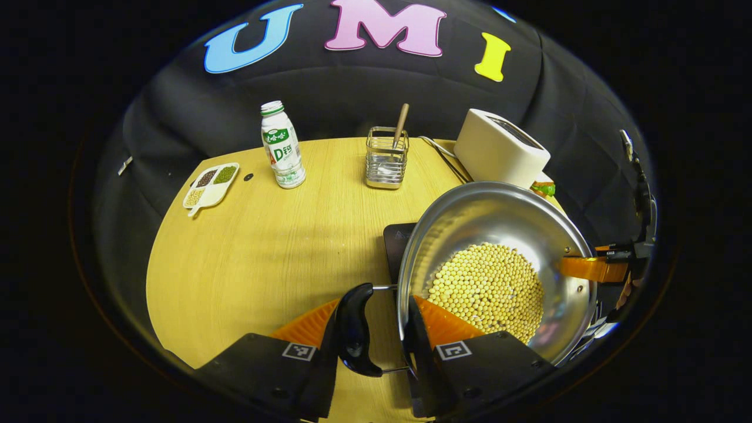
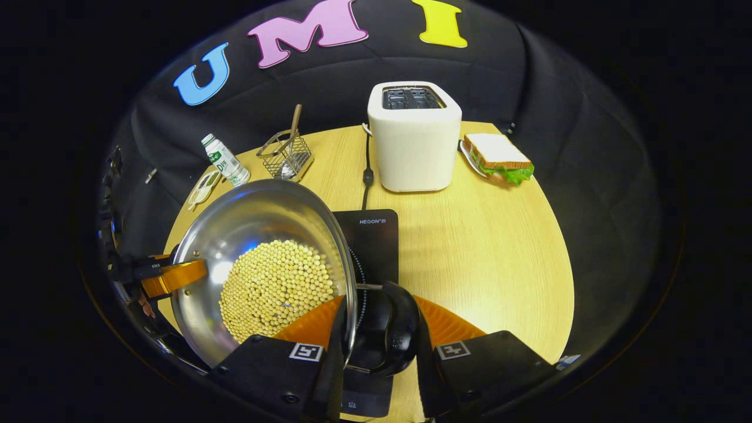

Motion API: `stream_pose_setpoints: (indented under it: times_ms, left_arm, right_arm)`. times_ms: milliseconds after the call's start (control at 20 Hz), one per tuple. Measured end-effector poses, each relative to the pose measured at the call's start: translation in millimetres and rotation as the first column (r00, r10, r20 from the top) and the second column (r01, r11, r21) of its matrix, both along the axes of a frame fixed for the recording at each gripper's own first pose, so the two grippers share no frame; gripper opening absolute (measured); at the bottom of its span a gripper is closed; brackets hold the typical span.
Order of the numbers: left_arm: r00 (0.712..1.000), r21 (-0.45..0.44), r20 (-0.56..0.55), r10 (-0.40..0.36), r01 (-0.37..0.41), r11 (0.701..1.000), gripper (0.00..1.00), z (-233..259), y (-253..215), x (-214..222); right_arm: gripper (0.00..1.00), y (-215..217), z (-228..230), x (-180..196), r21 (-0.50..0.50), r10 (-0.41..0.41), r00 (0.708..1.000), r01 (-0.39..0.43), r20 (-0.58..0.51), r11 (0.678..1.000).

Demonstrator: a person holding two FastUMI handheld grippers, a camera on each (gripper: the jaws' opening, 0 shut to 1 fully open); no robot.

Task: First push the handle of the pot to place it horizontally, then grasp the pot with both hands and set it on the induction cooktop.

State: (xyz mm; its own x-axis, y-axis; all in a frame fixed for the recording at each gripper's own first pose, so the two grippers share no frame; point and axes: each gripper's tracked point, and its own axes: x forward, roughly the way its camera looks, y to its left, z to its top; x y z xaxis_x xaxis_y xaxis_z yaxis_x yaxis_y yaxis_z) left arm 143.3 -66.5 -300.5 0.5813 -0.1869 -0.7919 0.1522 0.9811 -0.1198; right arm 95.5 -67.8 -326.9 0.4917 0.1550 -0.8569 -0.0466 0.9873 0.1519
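A steel pot (image 1: 499, 217) (image 2: 258, 217) holding soybeans (image 1: 487, 288) hangs between both grippers, partly over the black induction cooktop (image 2: 370, 235) (image 1: 395, 241). My left gripper (image 1: 374, 317) is shut on the pot's black side handle (image 1: 355, 329), with one finger inside the rim. My right gripper (image 2: 380, 317) is shut on the opposite black handle (image 2: 388, 335) in the same way. Each view shows the other gripper's orange finger at the pot's far rim: the right gripper (image 1: 593, 268) and the left gripper (image 2: 170, 276). Whether the pot's base touches the cooktop is hidden.
A white toaster (image 2: 414, 138) with its cord (image 2: 367, 170) stands behind the cooktop, and a sandwich (image 2: 499, 158) lies to its right. At the back left are a wire basket with a spoon (image 1: 386, 158), a milk bottle (image 1: 282, 147) and a small dish of beans (image 1: 210, 183).
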Motion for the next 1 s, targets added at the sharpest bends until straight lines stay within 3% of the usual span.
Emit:
stream_pose_setpoints:
  times_ms: [750,950,1000]
  left_arm:
    - [1.000,-0.033,-0.004,0.015,-0.016,0.999,0.60,-9.5,-8.5,6.0]
    - [1.000,-0.004,0.005,0.004,-0.004,1.000,0.66,-6.7,-7.5,6.0]
    - [1.000,0.004,0.015,0.003,-0.003,1.000,0.71,-5.1,-6.9,7.2]
  right_arm:
    - [0.56,-9.4,-8.7,7.9,0.014,-0.015,1.000,0.014,0.013,1.000]
    - [0.58,-10.8,-6.2,7.2,0.003,-0.017,0.999,0.017,0.035,1.000]
    - [0.64,-11.4,-5.1,7.5,-0.002,-0.014,0.999,0.014,0.045,1.000]
